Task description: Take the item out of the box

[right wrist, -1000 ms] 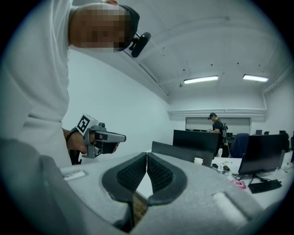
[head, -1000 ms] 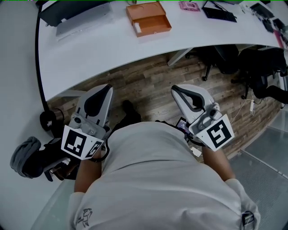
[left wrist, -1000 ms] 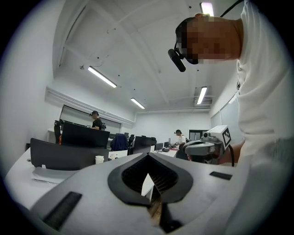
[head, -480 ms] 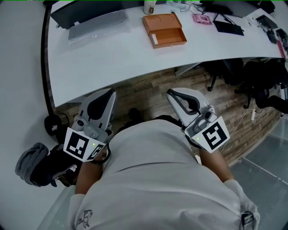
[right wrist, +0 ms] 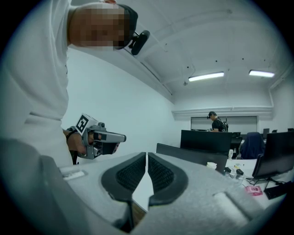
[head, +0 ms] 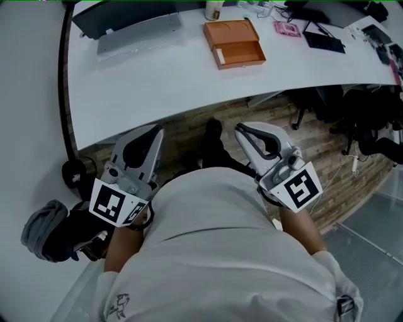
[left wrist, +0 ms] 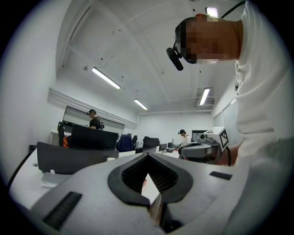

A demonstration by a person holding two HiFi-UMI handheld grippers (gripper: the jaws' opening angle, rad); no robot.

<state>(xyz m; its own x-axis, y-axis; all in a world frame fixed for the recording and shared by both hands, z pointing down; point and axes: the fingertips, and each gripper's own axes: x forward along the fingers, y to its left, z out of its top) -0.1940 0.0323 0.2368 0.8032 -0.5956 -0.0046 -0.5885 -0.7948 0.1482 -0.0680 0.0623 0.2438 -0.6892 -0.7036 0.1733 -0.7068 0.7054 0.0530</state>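
Observation:
An orange box lies open on the white table, with a small white item at the left end of its tray. Both grippers are held level in front of the person's body, short of the table's edge and well away from the box. My left gripper is shut, with nothing between its pads. My right gripper has just been opening. Its jaws stand a narrow slit apart and hold nothing.
A dark monitor and a grey slab lie at the table's back left. At the back right are a pink item and a black one. Office chairs stand at the right. A grey bundle lies on the floor at the left.
Both grippers have moved closer to the table. The box now sits lower and further right in the head view. A dark shoe now shows under the table's edge.

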